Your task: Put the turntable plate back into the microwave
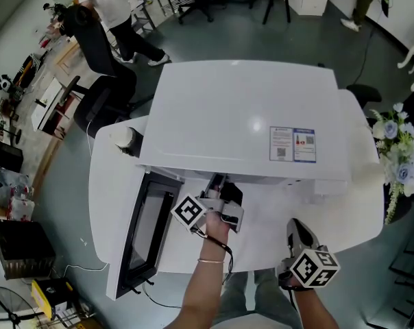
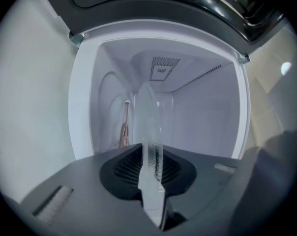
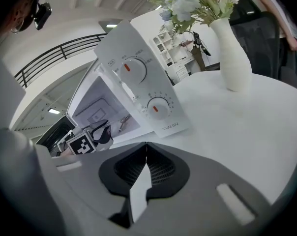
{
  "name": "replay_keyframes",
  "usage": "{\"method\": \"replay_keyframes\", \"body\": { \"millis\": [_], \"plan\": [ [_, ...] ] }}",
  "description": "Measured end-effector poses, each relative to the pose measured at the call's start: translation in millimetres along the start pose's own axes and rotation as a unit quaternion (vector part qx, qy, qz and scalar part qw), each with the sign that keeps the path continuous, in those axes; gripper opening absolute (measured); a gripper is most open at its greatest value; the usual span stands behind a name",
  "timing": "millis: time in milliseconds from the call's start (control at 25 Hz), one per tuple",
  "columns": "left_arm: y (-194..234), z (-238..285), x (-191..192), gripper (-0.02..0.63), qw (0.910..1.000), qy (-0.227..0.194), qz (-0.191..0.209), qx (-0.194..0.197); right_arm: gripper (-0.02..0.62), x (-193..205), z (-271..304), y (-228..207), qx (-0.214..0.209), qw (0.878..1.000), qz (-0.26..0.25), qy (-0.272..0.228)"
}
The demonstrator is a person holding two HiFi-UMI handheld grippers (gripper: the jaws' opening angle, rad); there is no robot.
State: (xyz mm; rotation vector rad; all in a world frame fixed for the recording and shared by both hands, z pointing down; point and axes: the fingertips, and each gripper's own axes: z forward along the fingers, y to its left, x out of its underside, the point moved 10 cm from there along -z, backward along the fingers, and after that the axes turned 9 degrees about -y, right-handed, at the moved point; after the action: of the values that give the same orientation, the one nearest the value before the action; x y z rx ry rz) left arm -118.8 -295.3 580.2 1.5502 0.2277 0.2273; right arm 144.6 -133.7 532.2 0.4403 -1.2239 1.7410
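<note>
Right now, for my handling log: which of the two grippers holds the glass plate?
The left gripper: it clamps the turntable plate by its edge, facing the open microwave; the right gripper is shut on nothing.

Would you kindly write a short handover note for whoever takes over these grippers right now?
Left gripper: shut on the rim of the glass plate, which reaches into the open microwave cavity.
Right gripper: shut and empty, near the front edge of the table, facing the control panel.
Door: swung open on the left.
Done: plate gripped and brought into the opening.
Left: seat the plate on the cavity floor, open the left jaws, pull the gripper out.
</note>
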Motion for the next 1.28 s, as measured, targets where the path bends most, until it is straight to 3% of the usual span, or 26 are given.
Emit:
{"method": "replay_keyframes", "body": {
  "millis": [520, 840, 1040, 1280],
  "plan": [
    [-1.3, 14.8, -2.4, 0.042, 0.9999, -0.005, 0.009, -0.01, 0.011, -1.1, 2.2, 1.1, -0.005, 1.0, 0.003, 0.001],
    [-3.3, 19.3, -4.0, 0.025, 0.9979, 0.007, 0.054, -0.036, 0.011, 1.0, 2.8, 5.9, -0.011, 1.0, 0.002, 0.005],
    [-7.0, 22.4, -7.6, 0.028, 0.9939, 0.022, 0.08, -0.073, 0.011, -1.8, 2.3, 7.8, -0.014, 1.0, 0.002, 0.001],
    [-18.6, 27.0, -6.7, 0.058, 0.9788, 0.058, 0.16, -0.114, 0.011, -5.0, -3.5, 9.3, -0.016, 1.0, 0.0, -0.005]
  ]
}}
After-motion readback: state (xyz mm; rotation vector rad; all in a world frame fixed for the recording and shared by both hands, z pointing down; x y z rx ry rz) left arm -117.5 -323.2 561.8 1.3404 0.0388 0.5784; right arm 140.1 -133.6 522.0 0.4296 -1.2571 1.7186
